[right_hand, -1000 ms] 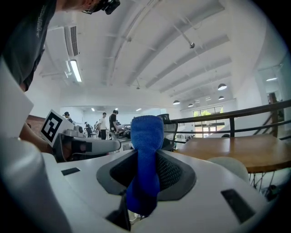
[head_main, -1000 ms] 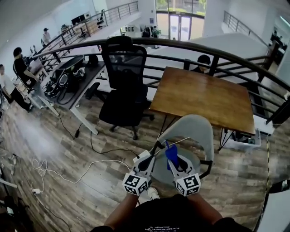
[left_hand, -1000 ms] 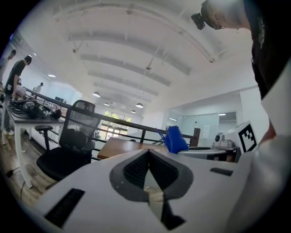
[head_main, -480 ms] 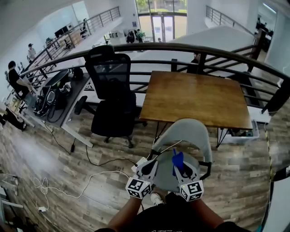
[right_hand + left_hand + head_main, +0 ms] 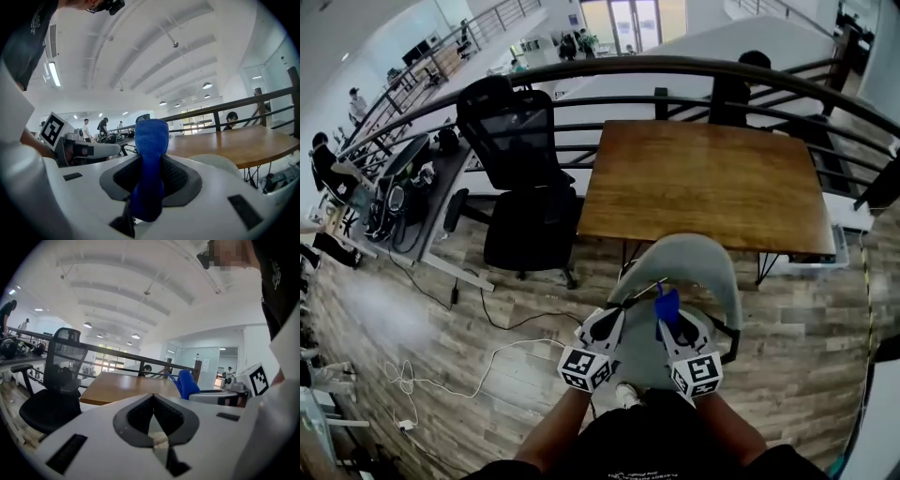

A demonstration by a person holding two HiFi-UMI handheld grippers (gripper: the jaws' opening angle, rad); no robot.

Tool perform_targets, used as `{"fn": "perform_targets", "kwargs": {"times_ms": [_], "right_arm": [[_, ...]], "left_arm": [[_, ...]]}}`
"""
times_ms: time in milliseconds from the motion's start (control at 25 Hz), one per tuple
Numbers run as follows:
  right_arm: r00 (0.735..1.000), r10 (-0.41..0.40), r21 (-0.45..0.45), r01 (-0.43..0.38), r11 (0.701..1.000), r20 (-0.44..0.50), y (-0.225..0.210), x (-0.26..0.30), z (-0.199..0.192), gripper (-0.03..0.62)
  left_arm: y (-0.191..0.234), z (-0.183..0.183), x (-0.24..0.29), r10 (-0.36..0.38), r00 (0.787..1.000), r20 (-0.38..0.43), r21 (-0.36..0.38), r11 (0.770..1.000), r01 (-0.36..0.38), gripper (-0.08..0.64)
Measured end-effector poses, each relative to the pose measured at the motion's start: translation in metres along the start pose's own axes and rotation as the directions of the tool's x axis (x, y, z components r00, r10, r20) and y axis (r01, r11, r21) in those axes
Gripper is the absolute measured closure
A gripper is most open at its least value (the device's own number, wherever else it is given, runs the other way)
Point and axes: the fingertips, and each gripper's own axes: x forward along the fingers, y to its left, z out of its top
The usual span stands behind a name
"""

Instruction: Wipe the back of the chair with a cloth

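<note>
Blue cloth (image 5: pixel 151 140) is pinched between the jaws of the right gripper (image 5: pixel 149 183), which are closed on its lower part; the free end stands up above them. In the head view this cloth (image 5: pixel 666 302) is over the seat of the grey chair (image 5: pixel 698 262), on the near side of its curved back. In the right gripper view the pale back shows beyond the jaws, to the right of the cloth and apart from it.

The left gripper (image 5: pixel 153 420) has its jaws together and holds nothing. It hangs just left of the right gripper, both near the person.

Each gripper carries a cube with black and white square markers (image 5: pixel 584 368). The print on the person's dark shirt is too small to read.

Far behind the chair stands a wooden table (image 5: pixel 703 183), and to its left a black office chair (image 5: pixel 520 197).
</note>
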Motion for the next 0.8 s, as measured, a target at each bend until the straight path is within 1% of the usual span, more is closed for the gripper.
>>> {"fn": "perform_targets", "kwargs": {"times_ms": [160, 280, 480, 560, 800], "right_arm": [[1.0, 0.017, 0.011, -0.017, 1.0, -0.009, -0.019, 0.017, -0.003, 0.482], [1.0, 0.023, 0.02, -0.023, 1.0, -0.017, -0.032, 0.03, -0.008, 0.482], [0.999, 0.046, -0.008, -0.046, 0.999, -0.027, -0.038, 0.053, -0.011, 0.482], [0.999, 0.029, -0.023, -0.029, 0.999, -0.026, -0.041, 0.061, -0.014, 0.482], [0.997, -0.077, -0.036, 0.077, 0.996, -0.016, -0.058, 0.09, -0.027, 0.482]], "left_arm": [[0.007, 0.0, 0.03, 0.002, 1.0, -0.027, 0.027, 1.0, -0.002, 0.561], [0.015, 0.002, 0.047, 0.013, 1.0, -0.027, 0.025, 1.0, -0.012, 0.561], [0.029, -0.001, 0.074, 0.034, 0.999, -0.027, 0.023, 0.999, -0.033, 0.561], [0.035, -0.005, 0.083, 0.028, 0.999, -0.023, 0.017, 0.999, -0.028, 0.561], [0.059, -0.021, 0.102, 0.003, 0.999, -0.033, 0.016, 1.0, -0.002, 0.561]]}}
